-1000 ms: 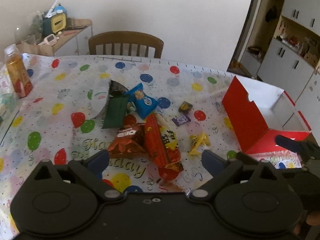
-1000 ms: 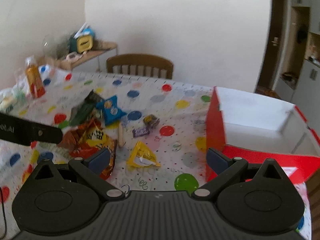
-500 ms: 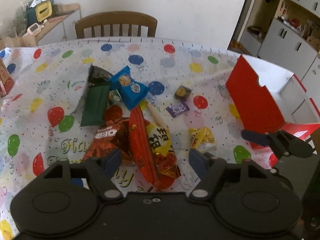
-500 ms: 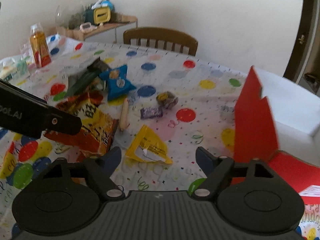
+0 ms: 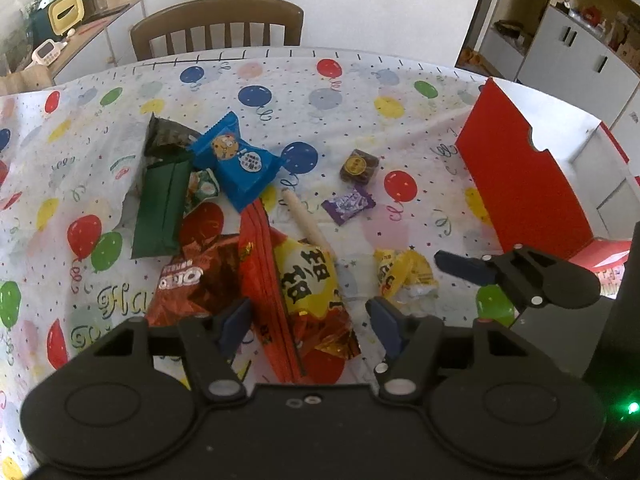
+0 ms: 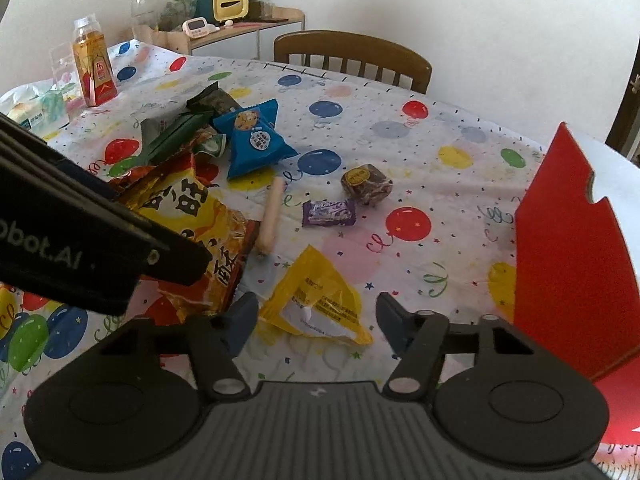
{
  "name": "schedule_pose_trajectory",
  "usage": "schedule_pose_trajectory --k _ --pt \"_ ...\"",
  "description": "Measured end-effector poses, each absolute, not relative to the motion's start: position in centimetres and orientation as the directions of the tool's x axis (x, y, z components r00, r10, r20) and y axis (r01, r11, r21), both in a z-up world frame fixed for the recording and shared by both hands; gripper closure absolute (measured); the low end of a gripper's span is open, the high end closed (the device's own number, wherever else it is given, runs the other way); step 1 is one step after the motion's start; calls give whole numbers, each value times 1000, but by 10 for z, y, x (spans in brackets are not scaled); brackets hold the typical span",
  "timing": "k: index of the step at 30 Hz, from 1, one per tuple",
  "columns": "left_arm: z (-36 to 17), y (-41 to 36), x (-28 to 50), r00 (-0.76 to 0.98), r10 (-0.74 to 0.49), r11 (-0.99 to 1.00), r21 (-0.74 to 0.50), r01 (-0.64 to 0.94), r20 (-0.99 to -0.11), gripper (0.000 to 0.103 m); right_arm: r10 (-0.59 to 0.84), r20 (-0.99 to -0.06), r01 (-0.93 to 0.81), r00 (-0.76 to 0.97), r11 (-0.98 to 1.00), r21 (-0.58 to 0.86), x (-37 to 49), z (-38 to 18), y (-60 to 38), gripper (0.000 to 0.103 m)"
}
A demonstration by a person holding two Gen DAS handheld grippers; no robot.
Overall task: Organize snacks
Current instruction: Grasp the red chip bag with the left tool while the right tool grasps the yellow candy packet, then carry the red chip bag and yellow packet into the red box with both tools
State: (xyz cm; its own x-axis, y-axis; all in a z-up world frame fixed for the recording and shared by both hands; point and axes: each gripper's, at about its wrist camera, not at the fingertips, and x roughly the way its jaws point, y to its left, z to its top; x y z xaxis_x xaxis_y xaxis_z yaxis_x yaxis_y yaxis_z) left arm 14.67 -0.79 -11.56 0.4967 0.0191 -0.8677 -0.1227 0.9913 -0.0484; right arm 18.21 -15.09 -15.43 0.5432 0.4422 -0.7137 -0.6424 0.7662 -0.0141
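Observation:
Snacks lie scattered on a balloon-print tablecloth (image 5: 360, 80). My left gripper (image 5: 308, 322) hangs low over a red and yellow snack bag (image 5: 304, 280). Its jaws are closing with the bag between them, and the pads do not visibly press it. My right gripper (image 6: 316, 316) straddles a yellow packet (image 6: 316, 300), its jaws closing too, with small gaps at both pads. That yellow packet (image 5: 404, 276) also shows in the left wrist view. A red Oreo bag (image 5: 192, 280), a green packet (image 5: 160, 208) and a blue cookie packet (image 5: 240, 164) lie beyond. An open red box (image 6: 568, 248) stands on the right.
A purple candy (image 6: 328, 213), a brown wrapped cake (image 6: 366, 184) and a pale sausage stick (image 6: 270, 216) lie mid-table. A juice bottle (image 6: 94, 70) stands far left. A wooden chair (image 5: 218, 24) sits behind the table, with a cluttered side shelf (image 6: 240, 20) near it.
Both grippers have come down and forward over the snacks, which now look larger. Both pairs of jaws have narrowed, the left around the red and yellow bag, the right around the yellow packet.

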Motion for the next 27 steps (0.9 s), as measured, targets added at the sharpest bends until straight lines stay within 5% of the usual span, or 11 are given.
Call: schedule_pose_trajectory --k 4,10,27 --pt "-117 -7 151 487 46 991 -21 -131 -872 56 449 -712 -649 539 760 -12 181 -154 -149 50" --pt "-116 -3 148 486 42 989 -32 -143 -873 65 446 -706 -644 550 765 -18 175 -149 -151 54" --pt "-89 -11 118 559 -38 997 -68 -33 -828 77 384 -691 -552 613 833 -26 131 -104 -182 61"
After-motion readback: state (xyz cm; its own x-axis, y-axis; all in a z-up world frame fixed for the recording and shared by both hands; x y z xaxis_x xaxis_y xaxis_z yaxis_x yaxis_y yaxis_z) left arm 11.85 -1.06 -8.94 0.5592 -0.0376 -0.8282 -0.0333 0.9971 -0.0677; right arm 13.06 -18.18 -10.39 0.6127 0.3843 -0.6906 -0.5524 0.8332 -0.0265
